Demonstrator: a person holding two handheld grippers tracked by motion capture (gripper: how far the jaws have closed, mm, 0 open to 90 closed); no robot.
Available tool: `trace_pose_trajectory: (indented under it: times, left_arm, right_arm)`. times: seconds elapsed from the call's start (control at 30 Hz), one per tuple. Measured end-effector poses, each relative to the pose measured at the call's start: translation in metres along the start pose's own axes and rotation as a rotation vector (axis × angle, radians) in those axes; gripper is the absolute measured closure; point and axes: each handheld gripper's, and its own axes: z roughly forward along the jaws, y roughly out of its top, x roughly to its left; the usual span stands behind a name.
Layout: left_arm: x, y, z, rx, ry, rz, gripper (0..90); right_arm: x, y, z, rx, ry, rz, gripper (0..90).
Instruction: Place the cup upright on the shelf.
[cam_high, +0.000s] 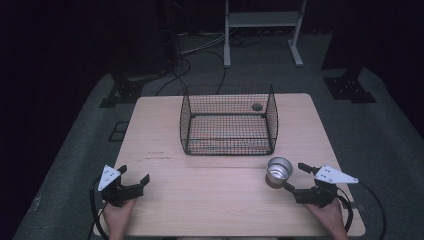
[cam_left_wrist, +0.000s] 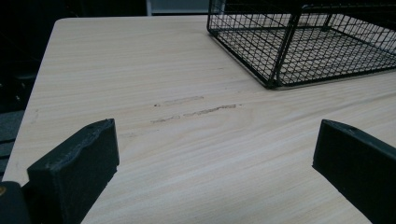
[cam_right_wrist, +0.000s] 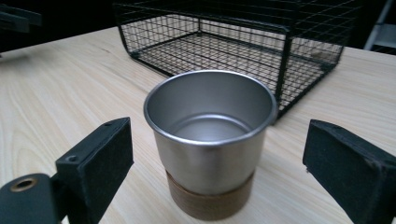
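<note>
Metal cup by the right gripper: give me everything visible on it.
The metal cup is a small open tumbler with brushed silvery walls, a rolled rim and a brown, wood-like band round its base. It stands upright and empty on the wooden table, just in front of the wire basket near its right corner, apart from it. The right gripper straddles it: one jaw on each side, with gaps showing, so neither pad presses on it. Nothing but the table touches it.
</note>
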Motion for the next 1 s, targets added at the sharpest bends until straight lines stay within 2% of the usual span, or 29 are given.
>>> trace_pose_trajectory:
  times: [0.1, 0.27, 0.47, 0.77, 0.8, 0.83, 1.0]
  left_arm:
    - [-0.001, 0.000, 0.001, 0.002, -0.004, 0.005, 0.0]
    - [-0.002, 0.000, 0.000, -0.003, -0.016, 0.011, 0.0]
    - [-0.002, 0.000, 0.000, -0.001, -0.017, 0.017, 0.0]
    - [-0.003, 0.000, 0.002, 0.011, -0.022, 0.017, 0.0]
    - [-0.003, 0.000, 0.002, 0.011, -0.022, 0.017, 0.0]
    - [-0.003, 0.000, 0.002, 0.010, -0.022, 0.019, 0.0]
    - [-0.004, 0.000, 0.001, 0.003, -0.024, 0.018, 0.0]
  right_arm:
    - [0.001, 0.000, 0.005, 0.003, 0.005, -0.018, 7.7]
    - [-0.002, 0.001, 0.007, -0.014, 0.018, -0.004, 7.9]
    - [-0.002, -0.001, 0.013, 0.020, 0.007, -0.027, 7.9]
    - [0.001, -0.001, 0.025, 0.056, 0.028, -0.054, 7.9]
    - [0.001, -0.001, 0.025, 0.056, 0.028, -0.054, 7.9]
    - [-0.001, -0.003, 0.028, 0.080, 0.024, -0.042, 8.0]
    - [-0.001, -0.002, 0.029, 0.068, 0.035, -0.048, 8.0]
